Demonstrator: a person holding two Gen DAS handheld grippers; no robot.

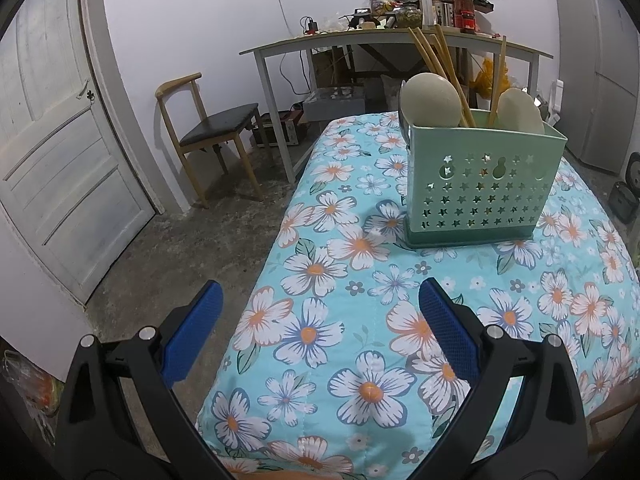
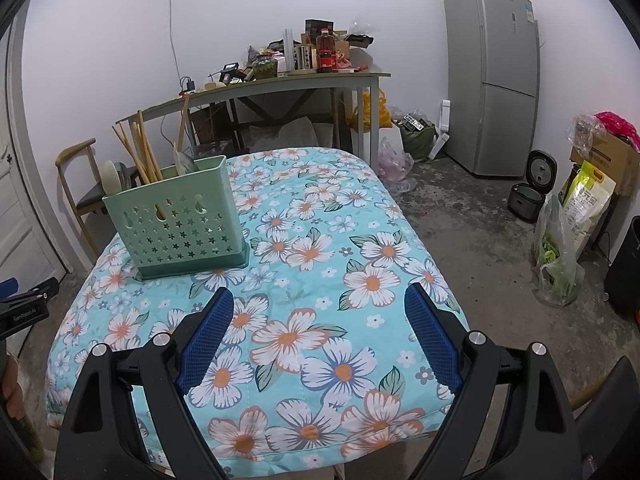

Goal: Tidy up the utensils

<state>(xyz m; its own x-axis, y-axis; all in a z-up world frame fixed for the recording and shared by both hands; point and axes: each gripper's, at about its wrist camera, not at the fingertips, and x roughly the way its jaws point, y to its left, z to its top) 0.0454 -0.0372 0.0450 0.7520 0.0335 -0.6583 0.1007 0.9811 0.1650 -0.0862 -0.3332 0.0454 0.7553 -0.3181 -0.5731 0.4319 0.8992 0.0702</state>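
A mint-green utensil holder (image 1: 482, 182) (image 2: 180, 220) with star cut-outs stands on a table under a blue floral cloth (image 1: 340, 340) (image 2: 320, 280). Wooden chopsticks (image 1: 434, 60) (image 2: 138, 152) and pale spoons (image 1: 432, 100) (image 2: 109, 178) stick up out of it. My left gripper (image 1: 320, 300) hovers open over the near left edge of the table, short of the holder, with nothing between its blue pads. My right gripper (image 2: 319, 300) is open above the cloth, to the right of the holder and nearer than it, also with nothing in it. No loose utensils show on the cloth.
A wooden chair (image 1: 208, 128) and a white door (image 1: 60, 152) lie to the left. A cluttered desk (image 2: 280, 80) stands behind the table. A grey fridge (image 2: 494, 76), bags (image 2: 560, 248) and a cooker pot (image 2: 526, 202) sit on the floor at right.
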